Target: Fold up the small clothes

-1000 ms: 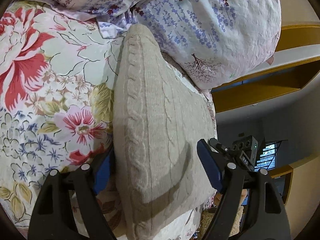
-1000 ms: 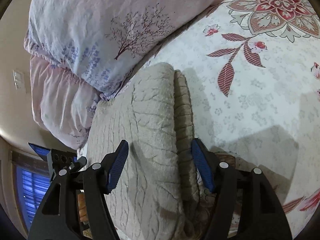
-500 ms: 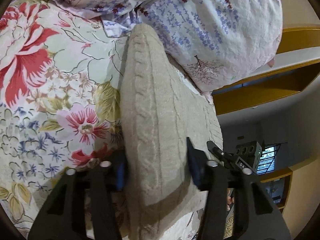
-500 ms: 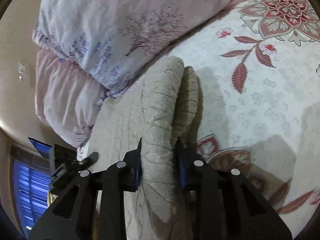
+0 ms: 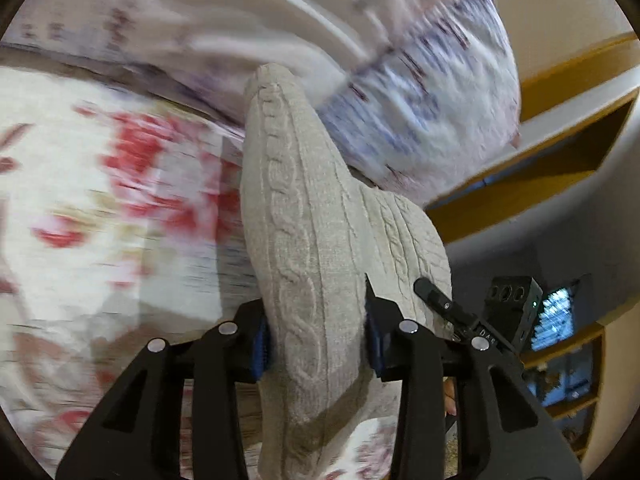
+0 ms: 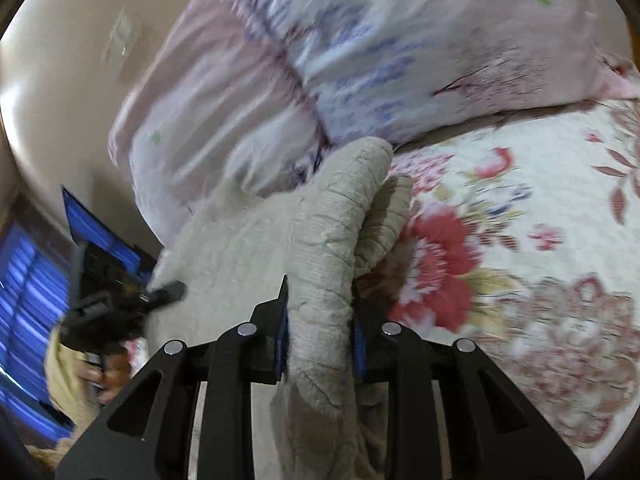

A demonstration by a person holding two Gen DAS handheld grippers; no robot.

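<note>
Sweater (image 5: 316, 280), beige cable-knit, is pinched at one edge by the left hand-held gripper (image 5: 318, 336) and at the other by the right hand-held gripper (image 6: 320, 340). Both, wide a second ago, are now clamped, lifting it off the floral bed (image 6: 540, 280) beside the pillows (image 6: 360, 60); a fold is judged imminent. No legible writing.
</note>
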